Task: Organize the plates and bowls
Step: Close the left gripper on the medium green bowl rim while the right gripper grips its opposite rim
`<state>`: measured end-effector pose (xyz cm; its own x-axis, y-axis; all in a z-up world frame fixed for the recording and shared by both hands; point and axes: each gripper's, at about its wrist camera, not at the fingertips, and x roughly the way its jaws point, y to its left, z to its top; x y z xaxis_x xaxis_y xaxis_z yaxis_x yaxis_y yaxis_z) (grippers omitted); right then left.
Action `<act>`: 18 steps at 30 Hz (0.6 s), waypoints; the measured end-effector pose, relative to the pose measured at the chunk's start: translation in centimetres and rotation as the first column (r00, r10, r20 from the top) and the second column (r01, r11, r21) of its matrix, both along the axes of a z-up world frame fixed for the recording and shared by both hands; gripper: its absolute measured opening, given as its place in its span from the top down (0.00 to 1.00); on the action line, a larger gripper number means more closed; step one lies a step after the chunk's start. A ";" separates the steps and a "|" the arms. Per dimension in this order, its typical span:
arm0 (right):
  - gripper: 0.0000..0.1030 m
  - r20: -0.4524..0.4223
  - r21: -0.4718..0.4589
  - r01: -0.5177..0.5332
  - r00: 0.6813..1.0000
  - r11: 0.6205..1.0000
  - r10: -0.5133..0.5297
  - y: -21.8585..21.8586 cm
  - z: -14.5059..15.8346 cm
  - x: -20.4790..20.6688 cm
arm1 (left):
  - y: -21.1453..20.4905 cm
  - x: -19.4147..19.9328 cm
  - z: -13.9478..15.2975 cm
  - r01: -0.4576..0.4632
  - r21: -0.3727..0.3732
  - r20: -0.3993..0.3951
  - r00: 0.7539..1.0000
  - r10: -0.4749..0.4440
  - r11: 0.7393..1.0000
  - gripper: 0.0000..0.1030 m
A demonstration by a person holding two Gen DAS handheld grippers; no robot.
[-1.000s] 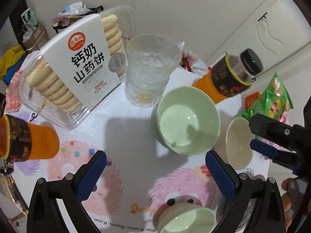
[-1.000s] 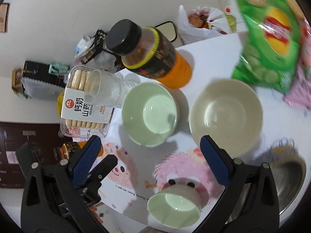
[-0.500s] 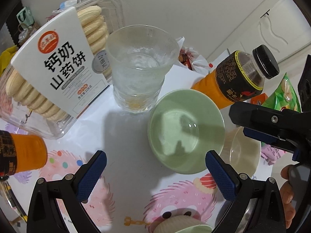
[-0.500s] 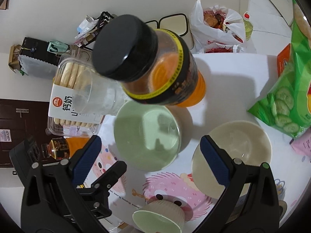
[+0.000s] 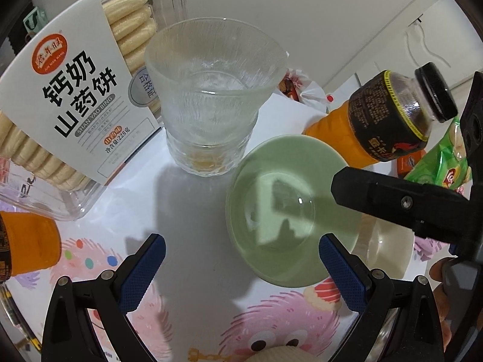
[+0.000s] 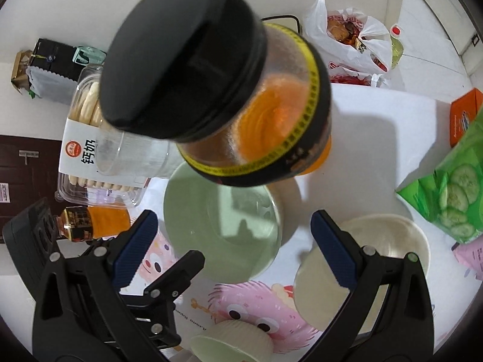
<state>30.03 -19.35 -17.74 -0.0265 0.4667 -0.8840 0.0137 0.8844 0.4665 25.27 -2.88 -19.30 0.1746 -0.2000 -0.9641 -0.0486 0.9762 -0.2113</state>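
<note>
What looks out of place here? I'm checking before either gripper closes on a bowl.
Nothing is spilled or broken. The clutter stands out: a glass tumbler with orange residue at its bottom and an orange drink bottle crowd the green bowl. The cream bowl sits right beside it.

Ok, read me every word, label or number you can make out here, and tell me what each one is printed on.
"钙奶山药饼" - white sleeve of the biscuit box
"SHAN YAO BING" - same sleeve, grey band
"228克" - same sleeve, lower part
"合格证" - round grey sticker on the box
Juice bottle label: too blurred to read
Green snack bag logo: cut off, unreadable
</note>
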 end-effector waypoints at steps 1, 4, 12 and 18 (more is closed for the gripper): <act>0.02 0.004 -0.005 -0.008 1.000 1.000 0.008 0.1 -0.1 0.0 | 0.0 0.0 -0.1 0.002 -0.002 -0.003 1.000 -0.002 1.000 0.00; 0.02 -0.006 0.002 -0.022 1.000 1.000 0.022 0.2 -0.6 0.0 | 0.0 0.2 -0.3 0.002 0.009 -0.010 1.000 -0.002 1.000 0.00; 0.24 -0.005 -0.013 -0.026 1.000 1.000 0.026 0.2 -1.1 0.0 | 0.9 0.0 -1.0 -0.003 0.051 -0.014 1.000 0.004 0.999 0.16; 0.67 0.023 -0.140 -0.073 0.997 0.987 0.077 0.9 -1.2 -0.7 | 0.6 -0.8 -1.5 -0.008 0.039 -0.019 1.000 0.008 0.999 0.70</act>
